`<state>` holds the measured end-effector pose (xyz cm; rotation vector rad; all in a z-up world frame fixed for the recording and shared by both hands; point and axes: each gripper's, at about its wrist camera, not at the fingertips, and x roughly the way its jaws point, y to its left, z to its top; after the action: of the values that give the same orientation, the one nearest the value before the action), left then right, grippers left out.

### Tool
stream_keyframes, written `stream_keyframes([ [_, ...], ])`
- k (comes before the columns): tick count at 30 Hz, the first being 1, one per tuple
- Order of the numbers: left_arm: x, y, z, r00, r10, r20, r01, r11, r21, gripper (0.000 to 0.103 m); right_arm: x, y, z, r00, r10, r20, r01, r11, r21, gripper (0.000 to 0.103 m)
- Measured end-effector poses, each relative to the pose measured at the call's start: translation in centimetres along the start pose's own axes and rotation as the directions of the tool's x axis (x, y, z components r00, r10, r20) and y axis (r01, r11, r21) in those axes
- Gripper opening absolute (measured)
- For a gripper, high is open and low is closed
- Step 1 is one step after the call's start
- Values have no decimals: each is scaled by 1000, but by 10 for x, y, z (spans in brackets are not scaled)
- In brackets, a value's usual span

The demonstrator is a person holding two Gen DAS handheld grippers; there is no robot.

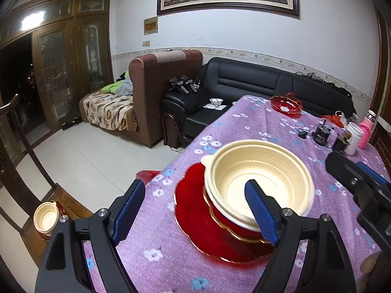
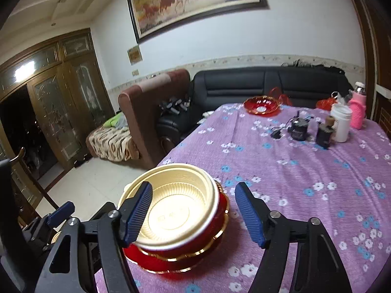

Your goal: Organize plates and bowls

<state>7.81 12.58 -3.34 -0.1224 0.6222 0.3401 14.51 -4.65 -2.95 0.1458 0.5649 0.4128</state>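
A tabletop (image 2: 305, 195) under a purple flowered cloth fills the frame, its left edge dropping to pale floor tiles (image 1: 80, 161) with a brown armchair (image 1: 146, 102) and a black leather sofa (image 2: 256, 85) beyond the far edge. Most of the cloth's middle and right side lies bare, giving open room between the near stack and the clutter at the far right corner.

At the near left edge sits a stack: a cream plastic bowl (image 1: 259, 183) nested upright, mouth up, in red gold-rimmed bowls on a red plate (image 1: 195, 219); the stack leans slightly and the plate reaches close to the tabletop's left edge. A second red dish (image 2: 261, 106) stands at the far edge, well apart from the stack.

The left hand-held gripper (image 1: 193, 210) has its jaws spread wide, the right blue pad over the cream bowl's near rim and the left pad out over the tabletop's edge; whether the right pad touches the rim cannot be told. The right hand-held gripper (image 2: 195, 213) is likewise spread, its left pad across the bowl's near rim, its right pad clear over bare cloth, pinching nothing.

Near the far right corner cluster a white cup (image 2: 341, 122), a pink bottle (image 2: 358, 112), dark jars (image 2: 299, 128) and a small black adapter (image 2: 276, 133).
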Motion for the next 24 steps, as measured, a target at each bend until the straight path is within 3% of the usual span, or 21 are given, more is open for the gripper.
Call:
stream_keyframes([
  [24, -42, -63, -35, 992, -115, -54, 120, 988, 98, 83, -80, -65, -56, 988, -133, 83, 125, 988, 94, 85],
])
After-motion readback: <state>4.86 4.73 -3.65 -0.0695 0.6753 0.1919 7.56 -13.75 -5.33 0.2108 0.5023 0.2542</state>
